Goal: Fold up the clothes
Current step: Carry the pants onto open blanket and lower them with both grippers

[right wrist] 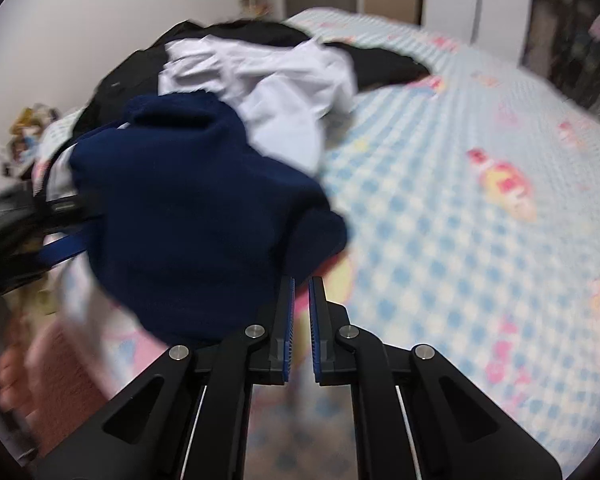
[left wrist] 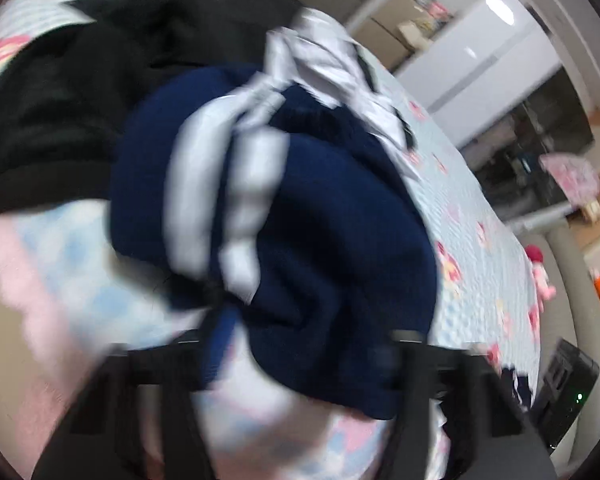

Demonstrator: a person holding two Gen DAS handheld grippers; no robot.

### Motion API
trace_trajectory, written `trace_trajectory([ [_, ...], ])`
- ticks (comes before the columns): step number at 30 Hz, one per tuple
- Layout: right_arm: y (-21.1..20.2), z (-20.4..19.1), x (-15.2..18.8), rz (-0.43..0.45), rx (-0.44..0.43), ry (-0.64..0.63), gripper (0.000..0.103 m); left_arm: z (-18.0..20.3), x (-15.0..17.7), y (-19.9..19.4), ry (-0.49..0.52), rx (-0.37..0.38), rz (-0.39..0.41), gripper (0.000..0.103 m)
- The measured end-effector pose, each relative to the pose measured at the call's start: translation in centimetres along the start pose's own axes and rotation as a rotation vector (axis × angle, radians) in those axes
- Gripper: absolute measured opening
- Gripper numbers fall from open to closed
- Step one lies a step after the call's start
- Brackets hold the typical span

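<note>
The right gripper [right wrist: 300, 280] points down at the bed, its two black fingers with blue pads drawn almost together so that only a thin slit remains; the dark navy knitted garment [right wrist: 188, 216] bunches just ahead of and to the left of its fingertips, a fold of it lying against the left pad [right wrist: 287, 320], though whether any cloth is actually nipped in the slit cannot be told; by the narrowness of the slit this gripper is clenched. Beyond the navy piece lies a crumpled white shirt [right wrist: 268, 80], and beyond that a black garment [right wrist: 228, 32]; all rest on the pale blue-and-white checked bedspread with pink cartoon prints [right wrist: 460, 220], which stretches away bare to the gripper's right.

The left gripper [left wrist: 296, 360] is badly blurred; the same navy garment, here showing its broad white stripes [left wrist: 204, 192], hangs directly over its fingers and fills the space between them; whether the pads pinch the cloth cannot be told. The black garment [left wrist: 80, 100] lies ahead and to its left, the white shirt [left wrist: 332, 68] ahead and to its right; a white wardrobe [left wrist: 480, 60] stands far off on the right.
</note>
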State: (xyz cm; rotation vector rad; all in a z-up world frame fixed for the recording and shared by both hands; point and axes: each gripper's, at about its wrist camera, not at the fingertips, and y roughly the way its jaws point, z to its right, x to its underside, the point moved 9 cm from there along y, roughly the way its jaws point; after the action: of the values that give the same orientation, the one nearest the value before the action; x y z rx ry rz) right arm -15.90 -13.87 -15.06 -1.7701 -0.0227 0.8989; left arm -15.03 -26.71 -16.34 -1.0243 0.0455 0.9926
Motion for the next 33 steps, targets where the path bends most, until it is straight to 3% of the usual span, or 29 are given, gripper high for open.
trace_trajectory([
  [1, 0.2, -0.4, 0.2, -0.024, -0.039, 0.004, 0.015, 0.8, 0.2, -0.2, 0.031, 0.004, 0.009, 0.028],
  [3, 0.7, -1.0, 0.2, -0.031, -0.042, -0.013, 0.049, 2.2, 0.8, -0.8, 0.089, 0.012, 0.036, 0.022],
  [4, 0.9, -1.3, 0.2, -0.032, -0.038, -0.024, 0.052, 2.7, 1.1, -1.3, 0.101, 0.013, 0.045, 0.022],
  [5, 1.3, -1.5, 0.2, -0.036, -0.048, -0.019, 0.051, 3.2, 1.1, -1.5, 0.11, 0.013, 0.055, 0.021],
  [6, 1.8, -1.7, 0.1, -0.042, -0.062, -0.008, 0.041, 3.8, 1.0, -1.5, 0.114, 0.01, 0.067, 0.02],
  [7, 1.9, -1.7, -0.1, -0.04, -0.074, 0.008, 0.028, 4.6, 0.9, -1.3, 0.127, 0.011, 0.067, 0.02],
  [8, 1.9, -1.8, -0.3, -0.035, -0.084, 0.027, 0.005, 5.6, 0.8, -0.9, 0.153, 0.016, 0.052, 0.02],
  [11, 0.3, -1.3, -1.1, 0.032, -0.029, 0.021, 0.004, 7.3, 1.4, -1.1, 0.233, 0.044, 0.027, 0.019],
  [16, -3.6, 0.6, -1.4, 0.095, -0.014, 0.033, 0.004, 12.5, 3.6, -1.3, 0.361, 0.151, -0.027, 0.019],
  [21, -7.1, 4.1, 1.1, 0.106, -0.013, 0.087, 0.005, 18.9, 7.5, -0.4, 0.472, 0.283, -0.104, 0.019],
  [24, -8.6, 6.8, 3.4, 0.102, 0.0, 0.12, 0.007, 22.0, 10.9, 0.9, 0.533, 0.305, -0.152, 0.018],
  [27, -9.7, 9.5, 5.5, 0.096, 0.014, 0.178, 0.015, 24.2, 14.2, 2.8, 0.518, 0.351, -0.241, 0.01],
  [29, -9.7, 10.7, 6.6, 0.084, 0.0, 0.227, 0.02, 24.7, 15.4, 3.6, 0.524, 0.35, -0.259, 0.01],
  [31, -9.3, 11.1, 6.9, 0.074, -0.016, 0.251, 0.034, 24.2, 15.5, 3.4, 0.531, 0.308, -0.234, 0.01],
  [33, -8.5, 10.8, 6.5, 0.069, -0.032, 0.251, 0.056, 22.9, 14.8, 2.9, 0.502, 0.268, -0.212, 0.017],
])
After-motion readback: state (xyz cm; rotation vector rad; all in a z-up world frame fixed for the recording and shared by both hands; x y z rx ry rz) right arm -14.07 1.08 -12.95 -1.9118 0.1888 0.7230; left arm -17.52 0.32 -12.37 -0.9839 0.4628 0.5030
